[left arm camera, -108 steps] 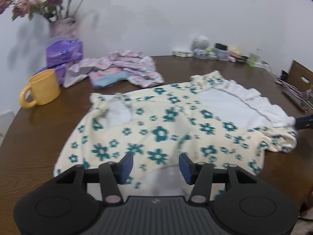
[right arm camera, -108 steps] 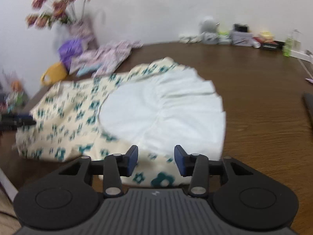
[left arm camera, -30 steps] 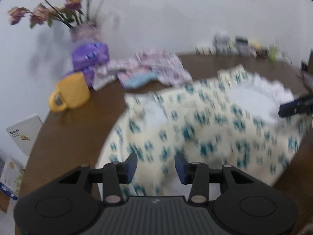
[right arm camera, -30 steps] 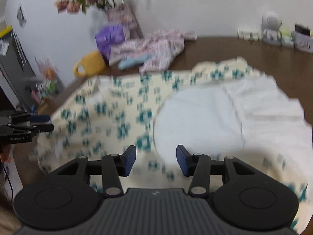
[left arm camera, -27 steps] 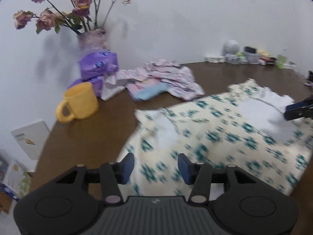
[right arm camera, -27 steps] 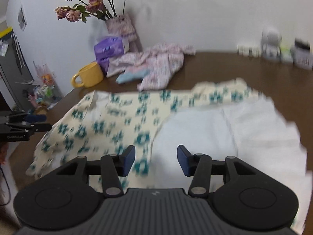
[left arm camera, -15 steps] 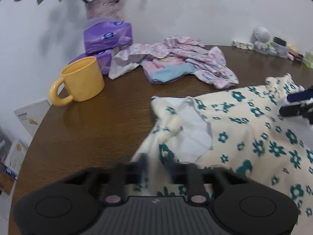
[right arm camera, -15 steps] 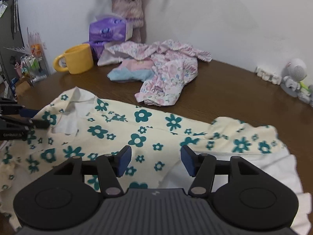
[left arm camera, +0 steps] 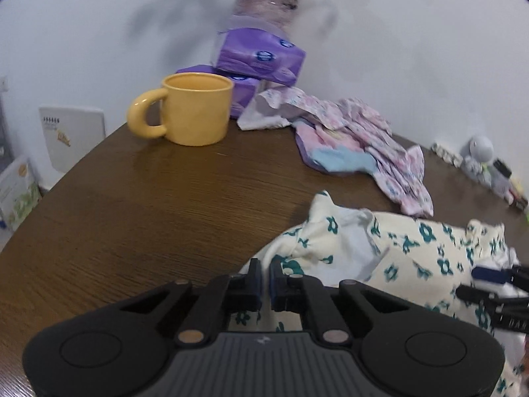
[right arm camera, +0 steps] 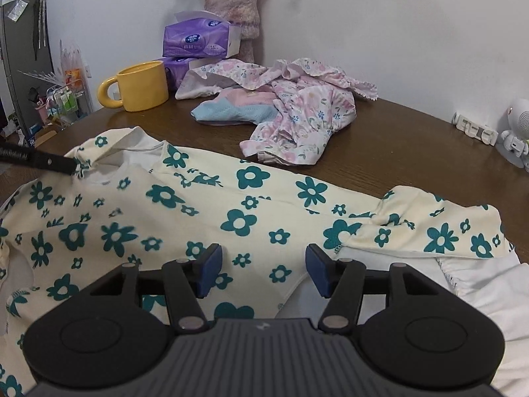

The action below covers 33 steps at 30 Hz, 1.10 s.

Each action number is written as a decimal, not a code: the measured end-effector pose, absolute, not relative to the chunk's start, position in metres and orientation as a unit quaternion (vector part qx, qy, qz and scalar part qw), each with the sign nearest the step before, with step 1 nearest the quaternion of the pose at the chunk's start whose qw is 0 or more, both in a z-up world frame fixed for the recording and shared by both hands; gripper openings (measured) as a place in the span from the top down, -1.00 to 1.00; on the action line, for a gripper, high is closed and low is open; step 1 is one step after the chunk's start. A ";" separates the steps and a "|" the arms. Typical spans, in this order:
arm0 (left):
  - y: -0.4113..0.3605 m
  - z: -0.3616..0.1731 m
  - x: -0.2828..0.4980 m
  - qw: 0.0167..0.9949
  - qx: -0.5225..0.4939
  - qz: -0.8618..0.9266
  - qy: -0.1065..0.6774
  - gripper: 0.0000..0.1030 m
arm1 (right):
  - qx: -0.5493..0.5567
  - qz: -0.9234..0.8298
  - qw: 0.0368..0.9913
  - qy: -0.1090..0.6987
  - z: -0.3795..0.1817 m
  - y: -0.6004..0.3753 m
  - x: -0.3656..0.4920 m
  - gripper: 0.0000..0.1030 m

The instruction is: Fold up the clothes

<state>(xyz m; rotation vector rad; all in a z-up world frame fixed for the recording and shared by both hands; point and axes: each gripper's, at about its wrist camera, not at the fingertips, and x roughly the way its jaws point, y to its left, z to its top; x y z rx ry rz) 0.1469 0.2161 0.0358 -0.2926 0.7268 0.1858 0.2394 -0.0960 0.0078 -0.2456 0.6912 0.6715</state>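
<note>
A cream floral dress lies spread on the brown counter. The left gripper pinches its shoulder edge, fingers clenched on cloth; the right gripper hovers over the skirt, fingers released. A pink garment heap and yellow mug sit behind.

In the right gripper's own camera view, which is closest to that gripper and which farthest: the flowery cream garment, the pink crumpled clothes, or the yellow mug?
1. Flowery cream garment, directly under the right gripper.
2. Pink crumpled clothes, mid-table, slightly right.
3. Yellow mug, far left, near the wall.
</note>
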 end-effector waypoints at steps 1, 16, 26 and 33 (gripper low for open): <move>0.216 0.037 0.146 0.921 -0.142 0.092 0.352 0.93 | -0.117 0.322 0.879 0.330 0.008 -0.097 0.239 -0.11; 0.219 0.046 0.119 0.917 -0.173 0.121 0.338 0.50 | -0.108 0.328 0.880 0.327 0.009 -0.099 0.239 -0.18; 0.185 0.035 0.072 0.911 -0.175 0.099 0.360 0.51 | -0.092 0.379 0.864 0.318 0.039 -0.119 0.188 -0.26; 0.184 0.022 0.064 0.912 -0.172 0.112 0.355 0.94 | -0.112 0.374 0.856 0.340 0.020 -0.131 0.149 -0.27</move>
